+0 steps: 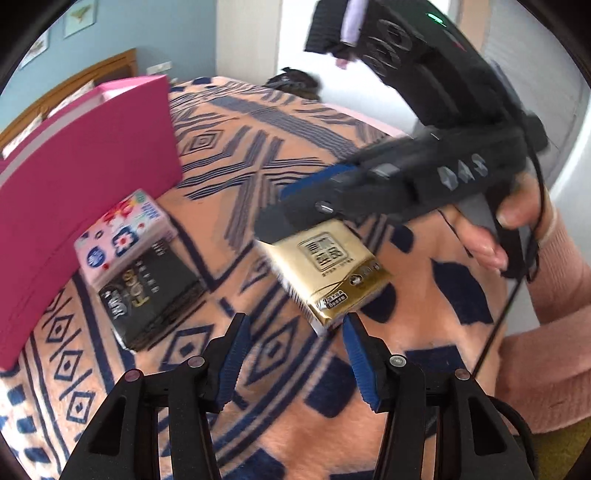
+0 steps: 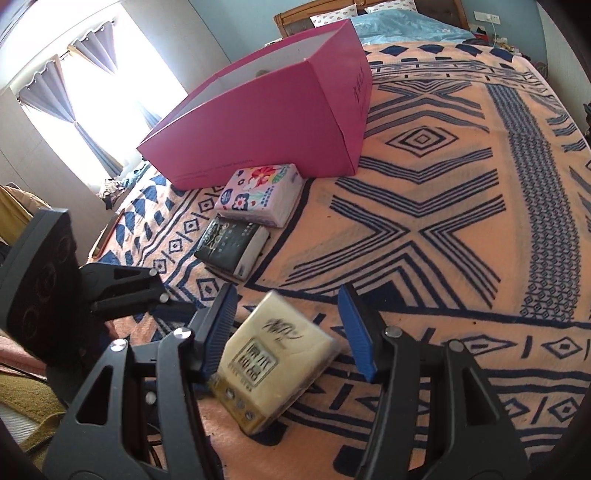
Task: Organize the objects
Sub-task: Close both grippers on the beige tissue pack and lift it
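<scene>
Bedding covers the whole work surface: an orange blanket [image 2: 424, 192] with navy geometric bands, spread over a bed with a wooden headboard [image 2: 299, 14] against a blue wall; a bright window with grey curtains [image 2: 74, 110] shows only in the right wrist view, two small framed pictures [image 1: 79, 16] only in the left one.

An open pink box [image 2: 280, 122] stands on the blanket. Just beside its near wall lies a floral tissue pack [image 2: 260, 194], and touching that pack's near end a black tissue pack [image 2: 231, 245], the two forming a line running away from the box.

The right gripper [image 2: 288, 328] has its blue pads spread wide around a gold tissue pack [image 2: 273, 362], which is blurred; the left pad looks close to or against the pack's edge, though I cannot tell if it touches, and the right pad is apart. The pack's long axis tilts from lower left to upper right in that view.

The left wrist view alone shows the person's hand [image 1: 517, 225] on the right tool's handle, a pink sleeve behind it, and the pack sitting below that tool's fingers, its lower corner near the left gripper [image 1: 293, 354], whose jaws are released and hold nothing
</scene>
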The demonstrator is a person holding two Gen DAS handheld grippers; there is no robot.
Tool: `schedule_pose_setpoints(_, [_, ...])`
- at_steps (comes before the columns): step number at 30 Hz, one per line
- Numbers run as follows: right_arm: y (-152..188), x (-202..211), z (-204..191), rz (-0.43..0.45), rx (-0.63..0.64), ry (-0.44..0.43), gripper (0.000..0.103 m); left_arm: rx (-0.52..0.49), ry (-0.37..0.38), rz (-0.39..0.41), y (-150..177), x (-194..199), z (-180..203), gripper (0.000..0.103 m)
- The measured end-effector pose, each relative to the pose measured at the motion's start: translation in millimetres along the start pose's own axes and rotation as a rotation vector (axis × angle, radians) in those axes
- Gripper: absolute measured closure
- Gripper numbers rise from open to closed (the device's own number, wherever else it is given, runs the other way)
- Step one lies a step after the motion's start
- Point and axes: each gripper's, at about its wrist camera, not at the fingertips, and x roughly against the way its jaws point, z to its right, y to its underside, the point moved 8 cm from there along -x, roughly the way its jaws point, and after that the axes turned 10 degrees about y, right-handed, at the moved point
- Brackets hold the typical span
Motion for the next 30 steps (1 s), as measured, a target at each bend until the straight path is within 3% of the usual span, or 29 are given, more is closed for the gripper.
schedule_pose_setpoints(7, [1.6,-3.7,2.1,-0.008,-0.026,0.013,0.04,0.166,-0.053,0.067,-9.8,12.5,-39.6,0.052])
schedule_pose_setpoints(9, [2.0,-2.7,4.0,-0.008,-0.051,0.003,0.04,0.229,-0.037,0.077,-8.9,16.3,-52.4,0.064])
schedule_pose_setpoints(11, [3.2,-1.3,2.3,-0.011,-0.052,-0.003,0.04,0.262,-0.026,0.082,-5.9,18.9,-56.0,0.069])
schedule_pose_setpoints(15, [6.0,0.9,2.5,-0.01,-0.052,-0.01,0.04,0.257,-0.007,0.103,-3.4,27.1,-48.5,0.068])
schedule_pose_setpoints(22, [6.2,1.4,13.9,0.006,-0.105,-0.009,0.041,0.244,0.11,0.139,-6.7,36.6,-25.3,0.068])
schedule_pose_setpoints(30, [7.0,-1.9,11.8,-0.001,-0.1,-0.017,0.053,0.298,0.132,0.11,-11.4,15.7,-31.2,0.068])
